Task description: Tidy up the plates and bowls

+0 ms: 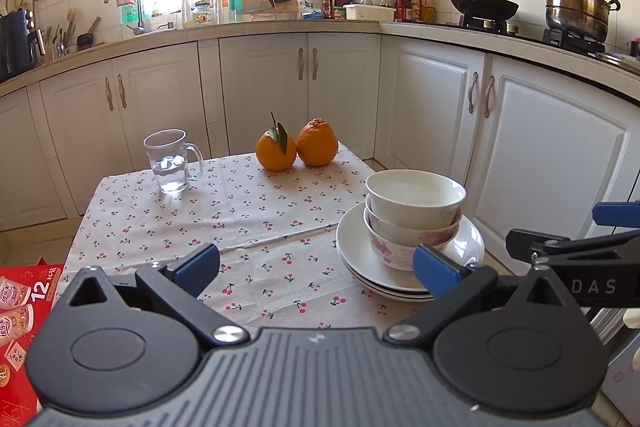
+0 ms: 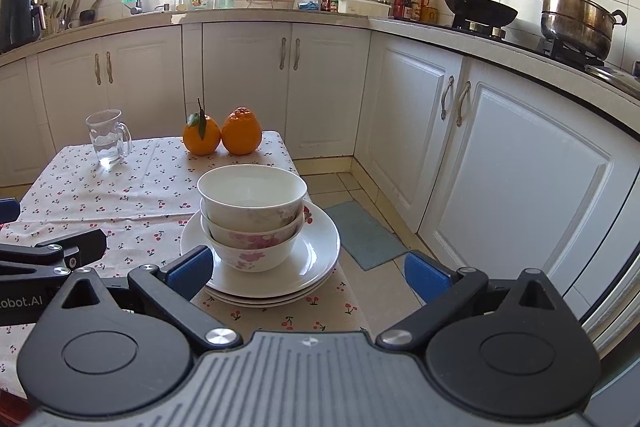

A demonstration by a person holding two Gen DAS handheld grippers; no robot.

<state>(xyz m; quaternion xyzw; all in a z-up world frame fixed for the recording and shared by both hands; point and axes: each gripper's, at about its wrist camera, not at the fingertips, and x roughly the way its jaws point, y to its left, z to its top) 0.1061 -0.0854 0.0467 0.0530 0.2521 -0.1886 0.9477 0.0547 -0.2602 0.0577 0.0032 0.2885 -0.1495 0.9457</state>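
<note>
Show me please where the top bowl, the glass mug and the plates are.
top bowl [image 2: 250, 205]: right wrist view, its outer wall.
glass mug [image 1: 168, 163]: left wrist view, its body.
plates [image 2: 320, 243]: right wrist view, bare rim of the upper plate.

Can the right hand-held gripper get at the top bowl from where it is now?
Probably yes. The right hand-held gripper is open, and the top bowl sits uncovered on the stack just ahead, nothing between them.

Glossy ceramic bowls [image 2: 250, 217] and plates [image 2: 316, 247]; matt printed cloth [image 1: 192, 219]; clear glass mug [image 1: 170, 161]; matt plastic fingers [image 1: 434, 271].
</note>
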